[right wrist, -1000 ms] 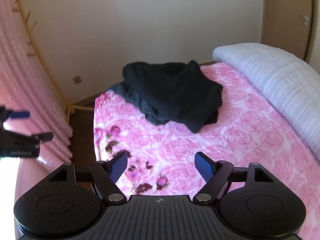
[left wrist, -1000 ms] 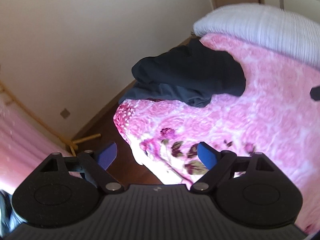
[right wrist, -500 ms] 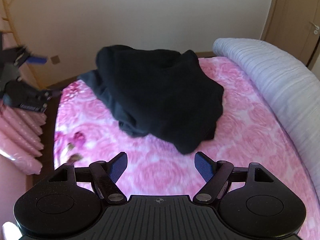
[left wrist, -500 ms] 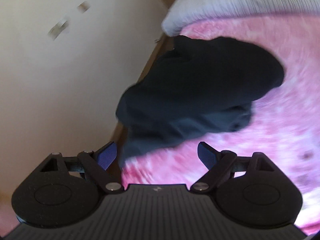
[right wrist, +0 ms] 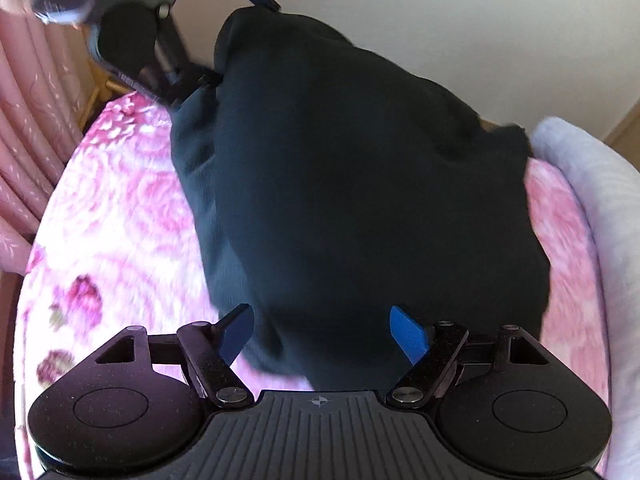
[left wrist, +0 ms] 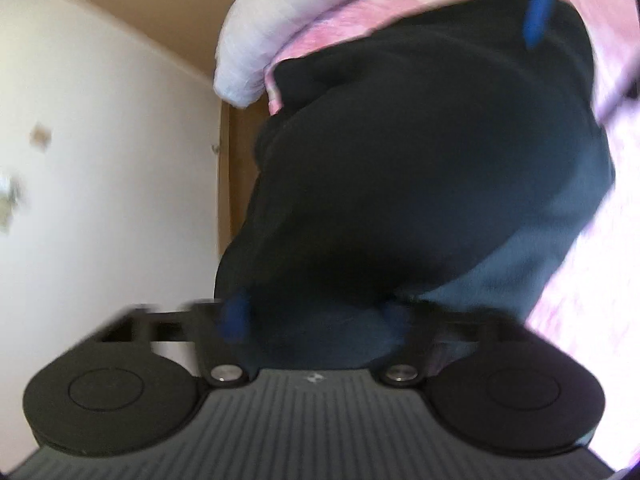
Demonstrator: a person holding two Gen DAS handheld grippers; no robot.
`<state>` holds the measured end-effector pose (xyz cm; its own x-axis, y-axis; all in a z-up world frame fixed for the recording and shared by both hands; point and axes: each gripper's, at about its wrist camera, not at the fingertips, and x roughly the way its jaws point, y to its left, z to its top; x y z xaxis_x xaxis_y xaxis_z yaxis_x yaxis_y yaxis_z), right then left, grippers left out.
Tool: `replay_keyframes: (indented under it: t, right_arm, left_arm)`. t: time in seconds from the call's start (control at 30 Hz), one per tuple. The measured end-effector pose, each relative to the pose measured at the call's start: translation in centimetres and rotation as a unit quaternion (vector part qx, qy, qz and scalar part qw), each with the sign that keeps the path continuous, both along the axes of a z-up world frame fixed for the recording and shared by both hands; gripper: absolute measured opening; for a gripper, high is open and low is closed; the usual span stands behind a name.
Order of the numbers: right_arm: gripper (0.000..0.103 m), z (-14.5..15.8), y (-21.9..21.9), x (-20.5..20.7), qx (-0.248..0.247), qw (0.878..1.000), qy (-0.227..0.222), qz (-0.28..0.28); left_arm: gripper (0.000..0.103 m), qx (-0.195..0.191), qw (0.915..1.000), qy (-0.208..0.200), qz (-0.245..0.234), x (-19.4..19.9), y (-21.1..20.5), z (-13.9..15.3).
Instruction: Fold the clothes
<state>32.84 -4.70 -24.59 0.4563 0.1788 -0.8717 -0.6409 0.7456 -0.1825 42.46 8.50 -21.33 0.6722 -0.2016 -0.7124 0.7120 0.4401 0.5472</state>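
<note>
Left wrist view blurs: left gripper (left wrist: 316, 320) jaws closing around dark garment (left wrist: 420, 168); right gripper (right wrist: 324, 332) agape.

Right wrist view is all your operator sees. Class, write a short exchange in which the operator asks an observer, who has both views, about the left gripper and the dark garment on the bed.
Operator: Is cloth between the jaws of the left gripper?
Observer: Yes. In the left wrist view the dark garment fills the gap, and the jaws are closing. The blur hides whether the pads press on it yet.
Operator: How does my gripper look from there?
Observer: Only one blue finger of the right gripper shows, at the garment's far edge.
</note>
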Motion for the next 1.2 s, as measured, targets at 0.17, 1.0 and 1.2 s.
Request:
replay_keyframes:
  t: [0.17, 1.0, 1.2]
  right_arm:
    - [0.075, -0.3, 0.8, 3.3, 0.006, 1.000, 0.011, -0.017]
    - [0.008, 9.1, -27.4, -36.4, 0.212, 0.923, 0.070, -0.314]
    - [0.008, 11.7, -36.7, -46.9, 0.284, 0.841, 0.036, -0.459]
  left_arm:
    - [0.012, -0.087, 0.9945, 0.035, 0.046, 1.1, 0.1, 3.6]
    - [0.007, -0.206, 0.9619, 0.166, -0.070, -38.5, -20.2, 13.2]
    - [0.007, -0.223, 0.9365, 0.175, -0.207, -45.6, -32.8, 17.2]
